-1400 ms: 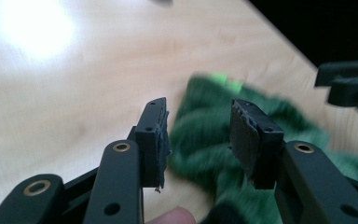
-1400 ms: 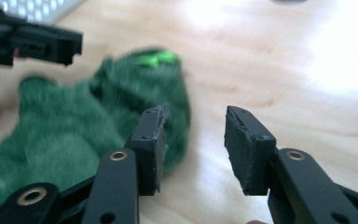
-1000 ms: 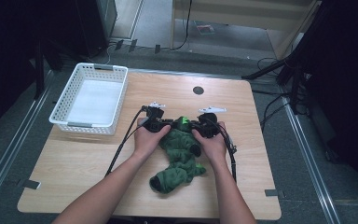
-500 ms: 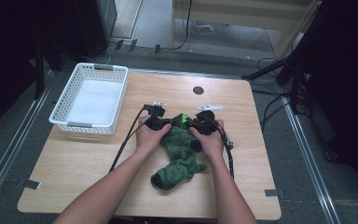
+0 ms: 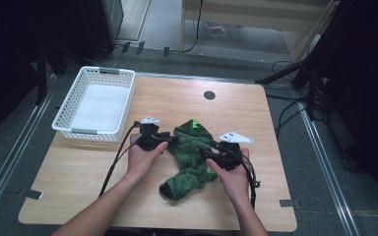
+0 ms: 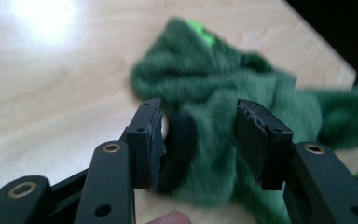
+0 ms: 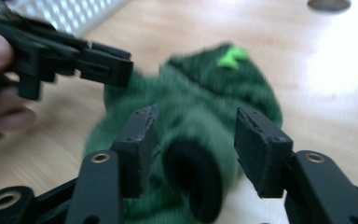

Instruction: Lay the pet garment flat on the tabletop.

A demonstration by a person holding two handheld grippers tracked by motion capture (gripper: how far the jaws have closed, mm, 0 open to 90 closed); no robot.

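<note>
High view: above my table (image 5: pixel 256 105), facing twelve o'clock, far. My jaw views: close, both sharing green sock (image 6: pixel 223 116).

A light wooden table (image 5: pixel 256 113) is set on a grey floor (image 5: pixel 10 147) crossed by metal rails (image 5: pixel 325 147), with cables (image 5: pixel 285 118) trailing beside it, dark stands at both sides, and pale wooden furniture (image 5: pixel 256 14) beyond.

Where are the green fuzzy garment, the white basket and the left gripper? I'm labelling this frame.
green fuzzy garment (image 5: pixel 189 152), high view, middle of the fabric.
white basket (image 5: pixel 84 131), high view, near rim.
left gripper (image 6: pixel 198 135), left gripper view, midway between its fingertips.
</note>
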